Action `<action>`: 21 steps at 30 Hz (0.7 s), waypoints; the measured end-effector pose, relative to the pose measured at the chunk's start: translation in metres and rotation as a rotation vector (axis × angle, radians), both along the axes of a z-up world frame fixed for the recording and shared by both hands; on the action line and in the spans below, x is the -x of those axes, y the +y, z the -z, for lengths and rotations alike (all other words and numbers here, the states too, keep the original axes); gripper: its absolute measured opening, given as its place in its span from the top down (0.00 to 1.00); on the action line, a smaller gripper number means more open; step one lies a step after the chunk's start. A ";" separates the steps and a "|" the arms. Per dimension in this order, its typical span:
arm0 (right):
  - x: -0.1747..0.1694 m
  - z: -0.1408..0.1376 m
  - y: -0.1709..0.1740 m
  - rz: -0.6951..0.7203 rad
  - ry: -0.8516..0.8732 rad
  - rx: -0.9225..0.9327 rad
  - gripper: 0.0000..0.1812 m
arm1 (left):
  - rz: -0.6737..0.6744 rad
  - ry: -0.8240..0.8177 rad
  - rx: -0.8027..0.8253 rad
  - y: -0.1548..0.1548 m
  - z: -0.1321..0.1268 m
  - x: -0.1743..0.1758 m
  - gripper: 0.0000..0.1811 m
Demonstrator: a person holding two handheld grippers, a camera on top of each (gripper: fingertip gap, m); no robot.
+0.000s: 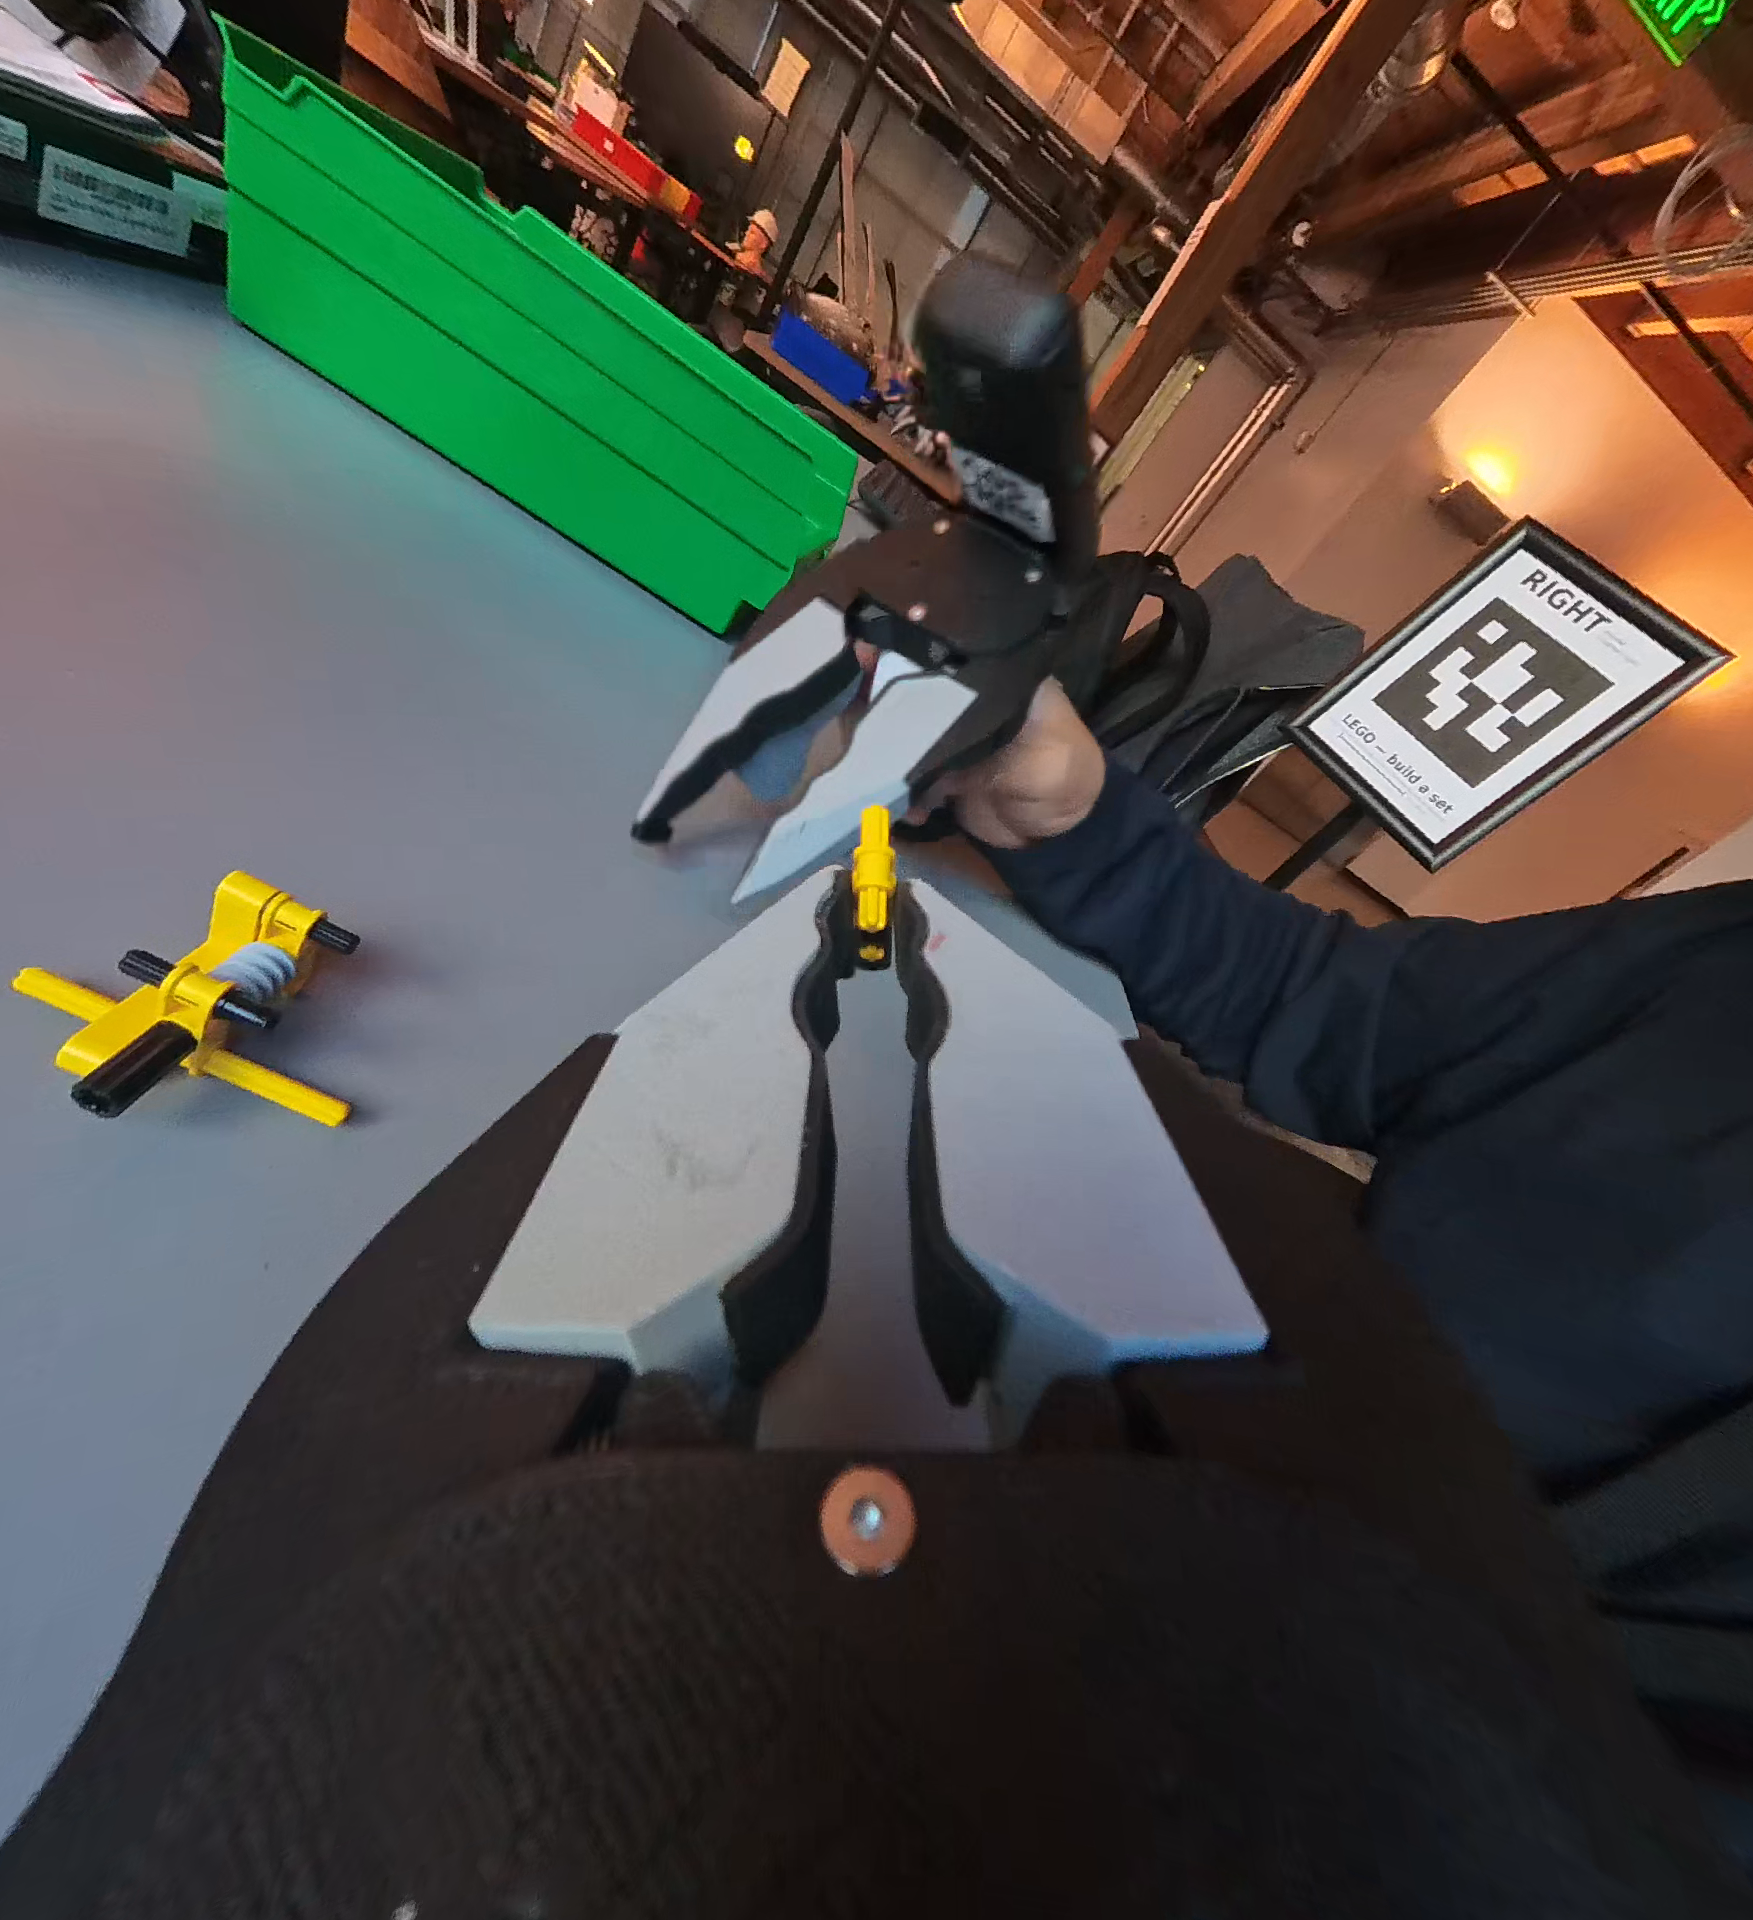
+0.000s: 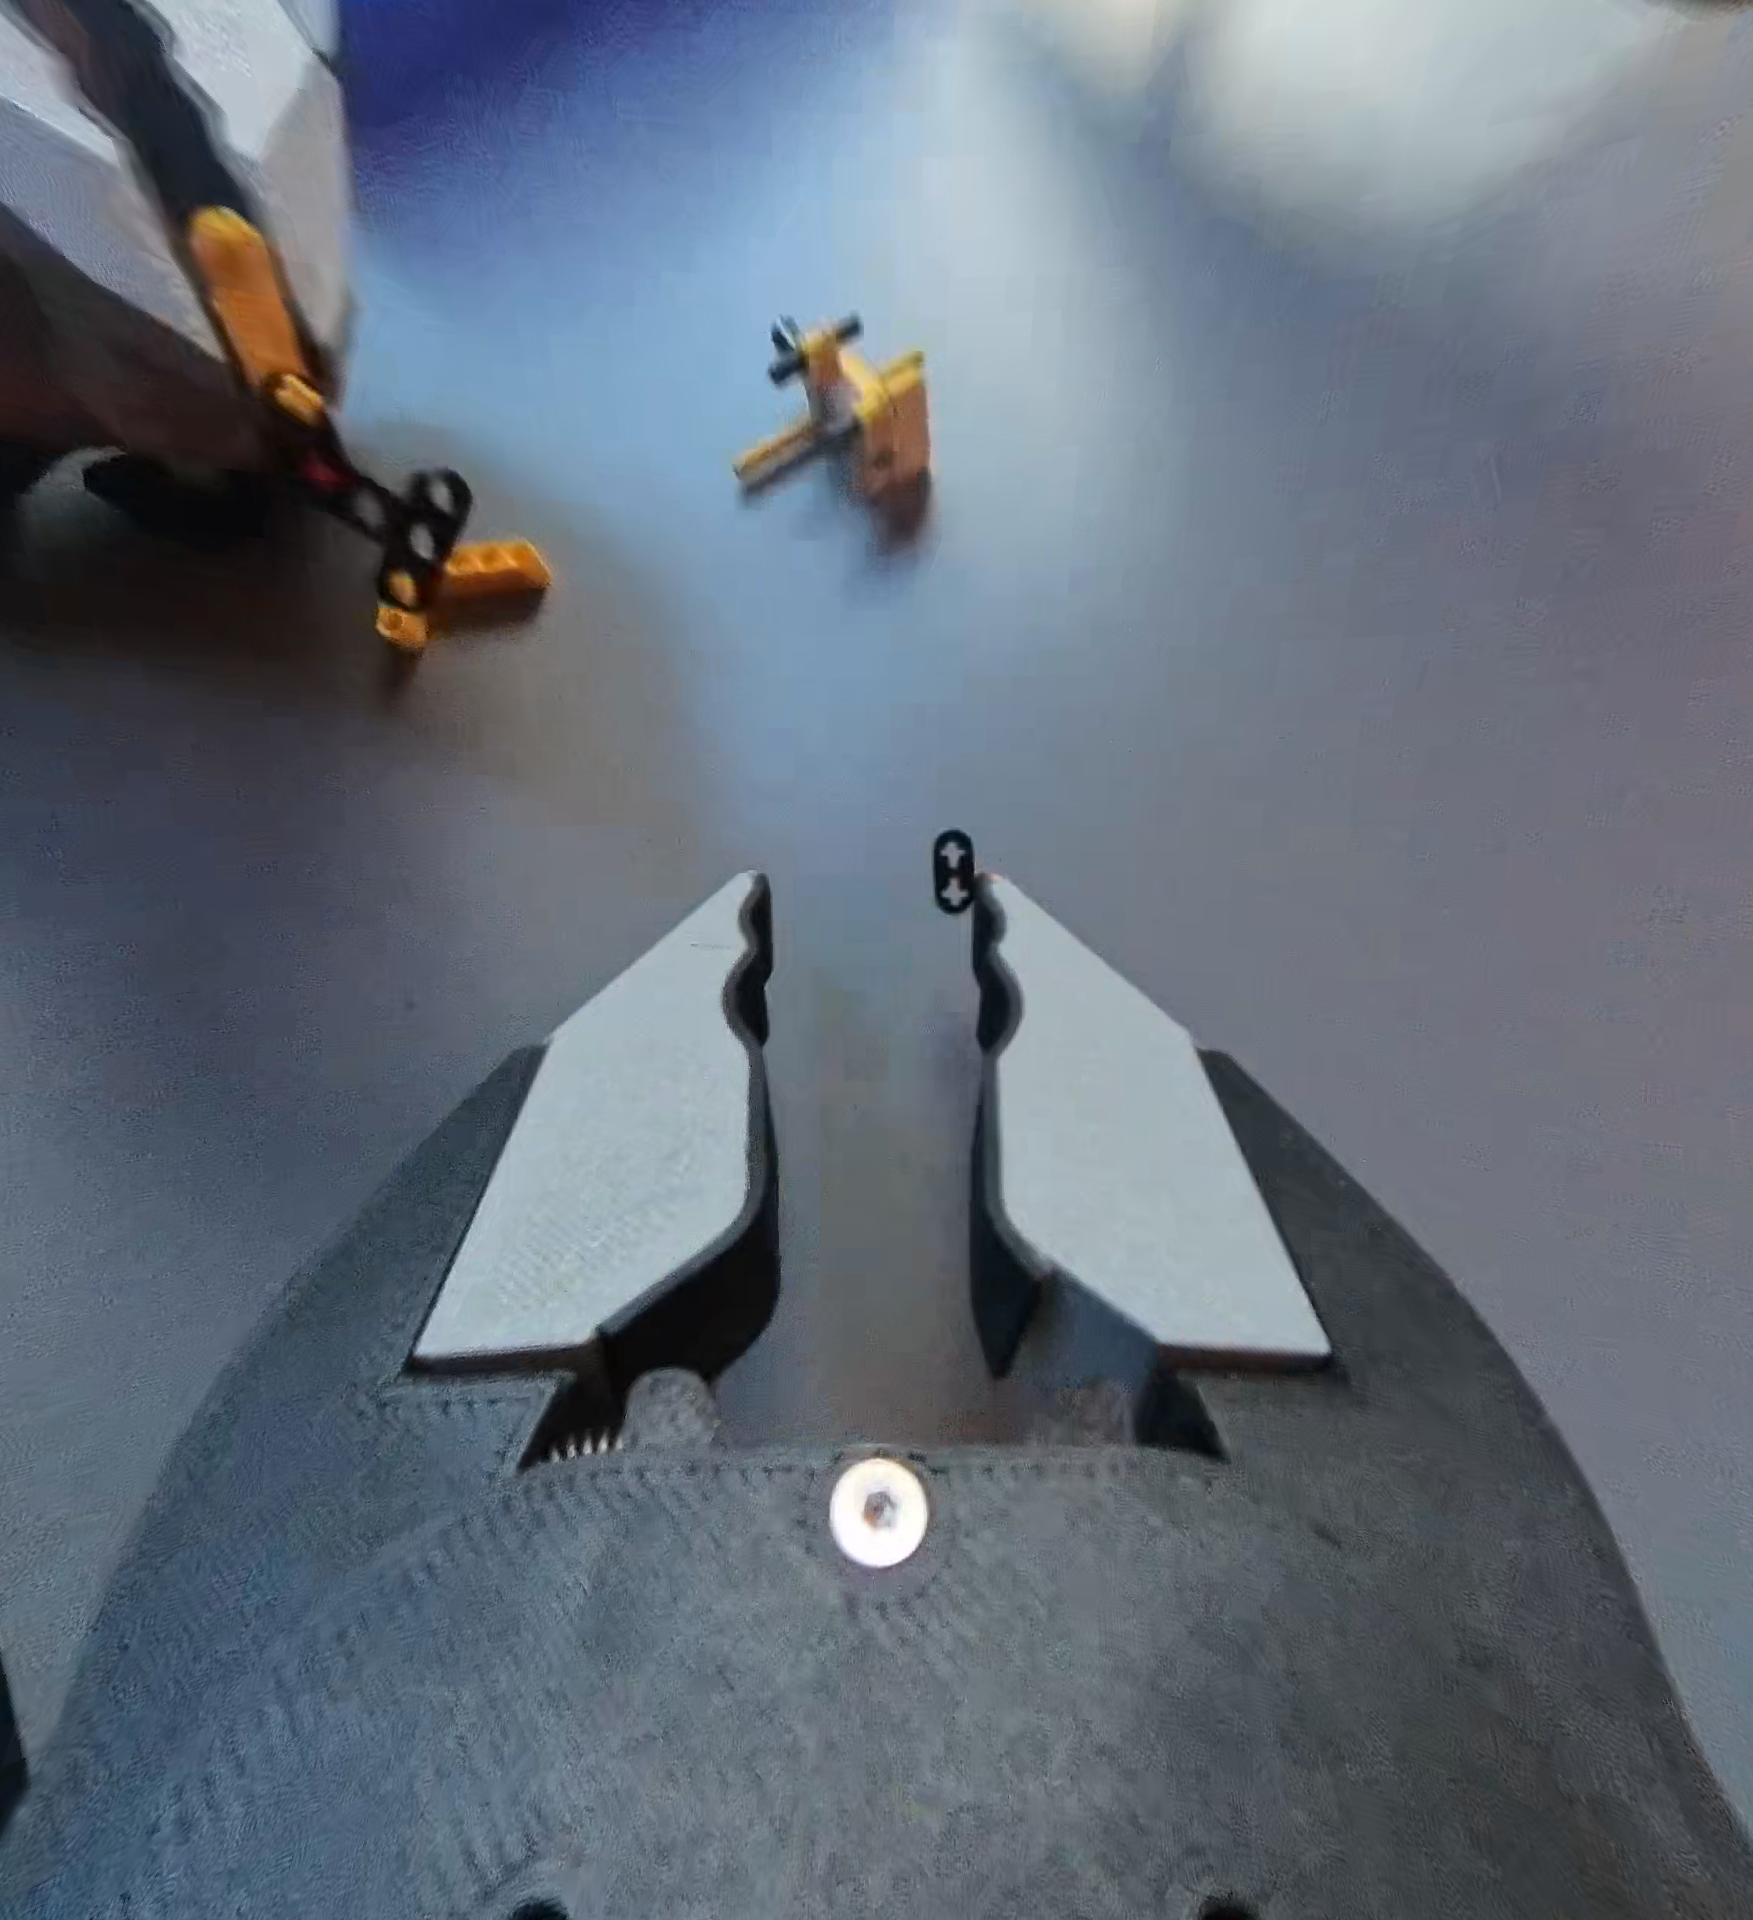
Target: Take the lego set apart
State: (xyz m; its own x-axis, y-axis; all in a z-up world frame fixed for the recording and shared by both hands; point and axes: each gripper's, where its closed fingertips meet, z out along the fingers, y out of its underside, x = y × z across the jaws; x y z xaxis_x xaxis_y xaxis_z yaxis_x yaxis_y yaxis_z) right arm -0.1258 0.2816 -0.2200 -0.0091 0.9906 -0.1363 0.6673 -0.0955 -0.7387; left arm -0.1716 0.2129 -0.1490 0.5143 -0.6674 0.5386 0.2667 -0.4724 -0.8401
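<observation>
My left gripper point(image 1: 870, 925) is shut on a yellow lego piece point(image 1: 870, 878) whose end sticks out past the fingertips. In the right wrist view the left gripper point(image 2: 259, 343) holds a yellow beam point(image 2: 246, 296) at the top left. A black T-shaped beam point(image 2: 415, 540) with small yellow parts hangs from that beam. A second yellow and black sub-assembly point(image 1: 191, 997) with a grey worm gear lies on the table; it also shows in the right wrist view point(image 2: 846, 416). My right gripper point(image 2: 872, 894) is open, and it shows in the left wrist view point(image 1: 700, 862). A small black two-hole link point(image 2: 953, 871) sits at its right fingertip.
The grey table point(image 1: 228, 623) carries stacked green bins point(image 1: 498, 343) along its far edge. A framed sign point(image 1: 1506, 696) stands to the right, beyond the person's dark sleeve point(image 1: 1371, 1039). Dark boxes point(image 1: 51, 156) sit at the far left. Spacing between my two grippers at the tips: around 11 cm.
</observation>
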 end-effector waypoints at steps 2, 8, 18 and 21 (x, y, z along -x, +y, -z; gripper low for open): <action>0.011 -0.034 -0.024 -0.088 0.158 -0.001 0.84 | 0.018 0.006 -0.010 -0.002 -0.001 -0.003 0.97; 0.034 -0.051 -0.065 -0.210 0.217 0.078 0.84 | 0.045 0.005 -0.056 -0.007 -0.006 -0.011 0.97; 0.004 0.002 -0.006 -0.032 -0.026 -0.059 0.79 | 0.008 0.021 -0.053 -0.004 -0.005 0.002 0.97; 0.011 -0.025 -0.025 -0.089 0.114 -0.033 0.81 | 0.013 0.022 -0.054 -0.004 -0.005 0.001 0.97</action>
